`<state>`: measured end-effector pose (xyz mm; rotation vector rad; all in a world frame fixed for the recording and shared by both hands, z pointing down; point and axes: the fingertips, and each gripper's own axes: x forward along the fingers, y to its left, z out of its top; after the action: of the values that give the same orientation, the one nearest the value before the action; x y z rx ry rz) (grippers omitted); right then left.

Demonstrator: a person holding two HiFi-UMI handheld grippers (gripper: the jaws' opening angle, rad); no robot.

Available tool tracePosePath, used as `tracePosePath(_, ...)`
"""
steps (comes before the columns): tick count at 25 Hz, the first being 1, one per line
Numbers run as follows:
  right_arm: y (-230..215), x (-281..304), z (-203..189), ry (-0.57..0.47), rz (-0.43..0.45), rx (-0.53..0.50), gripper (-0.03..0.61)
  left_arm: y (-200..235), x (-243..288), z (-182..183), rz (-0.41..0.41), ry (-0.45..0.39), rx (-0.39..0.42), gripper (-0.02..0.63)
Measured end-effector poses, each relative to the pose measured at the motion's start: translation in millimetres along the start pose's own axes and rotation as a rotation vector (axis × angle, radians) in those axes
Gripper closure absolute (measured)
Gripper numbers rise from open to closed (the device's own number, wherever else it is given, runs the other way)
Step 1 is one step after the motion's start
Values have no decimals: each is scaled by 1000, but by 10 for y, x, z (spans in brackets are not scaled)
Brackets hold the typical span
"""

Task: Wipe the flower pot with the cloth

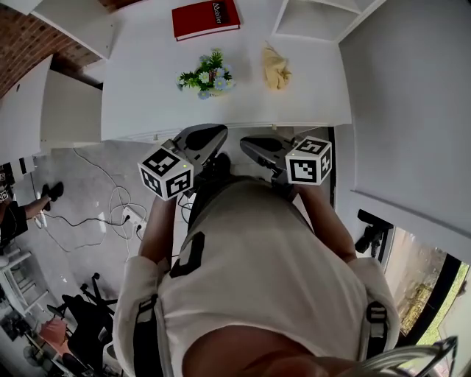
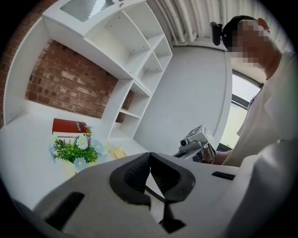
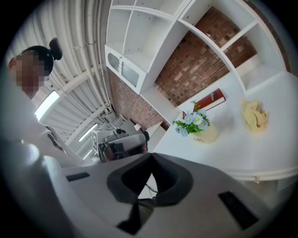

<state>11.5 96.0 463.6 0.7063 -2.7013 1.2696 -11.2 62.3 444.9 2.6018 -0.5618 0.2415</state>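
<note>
A cream flower pot (image 3: 206, 135) with green leaves and blue flowers (image 1: 207, 76) stands on the white desk (image 1: 147, 81). A crumpled pale yellow cloth (image 1: 276, 70) lies to the right of it, and it shows in the right gripper view (image 3: 254, 115) too. My left gripper (image 1: 215, 135) is shut and empty, held in front of the desk's near edge. My right gripper (image 1: 249, 143) is also shut and empty, beside the left one. Both stay short of the pot (image 2: 71, 166) and the cloth (image 2: 116, 152).
A red book (image 1: 205, 18) lies at the back of the desk, against a brick wall (image 3: 205, 69). White shelves (image 2: 139, 69) rise at the right. Cables and a power strip (image 1: 129, 216) lie on the grey floor at the left. Another person's arm (image 1: 33, 206) is at the far left.
</note>
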Motion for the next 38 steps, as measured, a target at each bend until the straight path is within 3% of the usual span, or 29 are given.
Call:
tracePosePath(5,13,-250,-166,3,33,34,568,-265,92,-185,36,82,67,592)
tracePosePath(16,225,-793,-497,-4,164,89,568,-961,230,-553,113,130,43,594)
tracePosePath(19,247,-889,-632,8,176,98,568,-980,155,-565,174,132,67,592)
tracePosePath(24,265,-1018,-842,20,194,143,568,-1007,-63,-699,267,140,38,592)
tracePosePath(32,281,-1050,-852,-5,164,142,568,-1189,-18,-761,240,160,46,592)
tracePosePath(38,327,-842,-871,23,146,151,569,-1015,-244,-762,258,138,33,592)
